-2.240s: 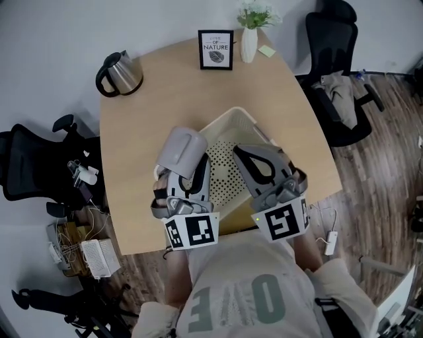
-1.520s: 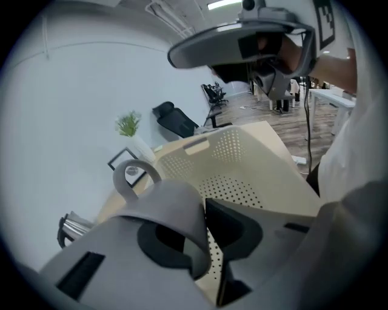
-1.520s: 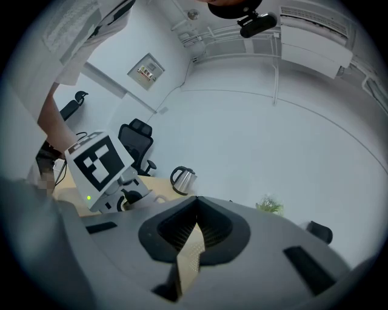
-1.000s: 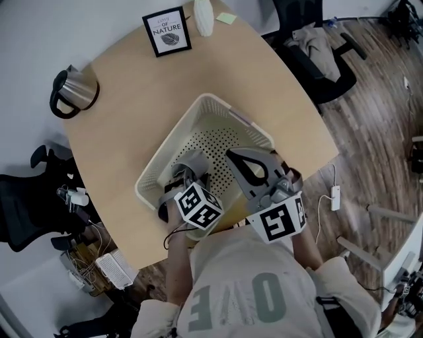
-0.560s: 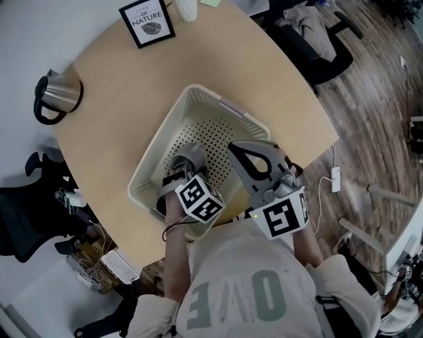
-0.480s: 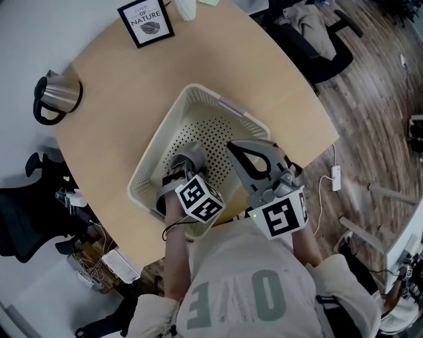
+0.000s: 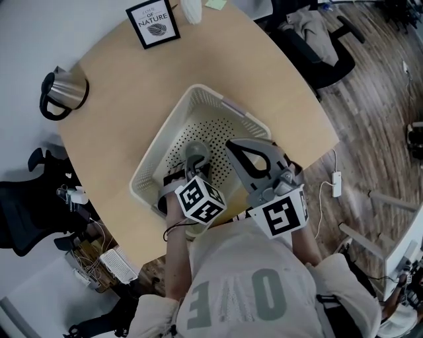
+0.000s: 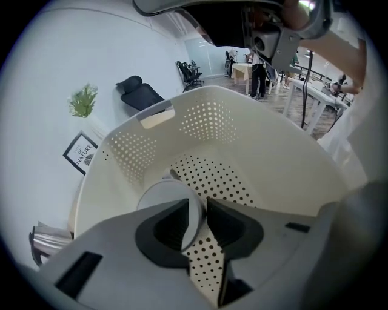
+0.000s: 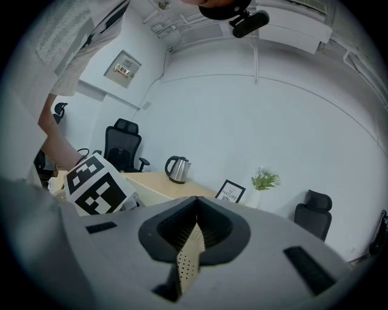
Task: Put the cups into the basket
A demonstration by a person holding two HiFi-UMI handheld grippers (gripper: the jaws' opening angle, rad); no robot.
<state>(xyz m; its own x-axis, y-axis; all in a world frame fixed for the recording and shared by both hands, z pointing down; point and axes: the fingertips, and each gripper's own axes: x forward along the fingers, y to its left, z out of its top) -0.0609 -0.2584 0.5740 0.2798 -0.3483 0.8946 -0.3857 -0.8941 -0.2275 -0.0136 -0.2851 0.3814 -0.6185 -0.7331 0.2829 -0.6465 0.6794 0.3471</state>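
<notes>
The cream perforated basket stands in the middle of the round wooden table. My left gripper reaches down inside it and is shut on the rim of a pale grey cup. In the left gripper view the cup lies on its side between the jaws, just above the dotted floor, with the basket walls all round. My right gripper hovers over the basket's near right part, jaws shut with nothing held. No other cup is in view.
A steel kettle sits at the table's left edge. A framed print and a white vase stand at the far edge. Black office chairs flank the table. The right gripper view shows the left gripper's marker cube.
My left gripper has gone from above the basket's left rim down into the basket with the cup. The right gripper has hardly moved.
</notes>
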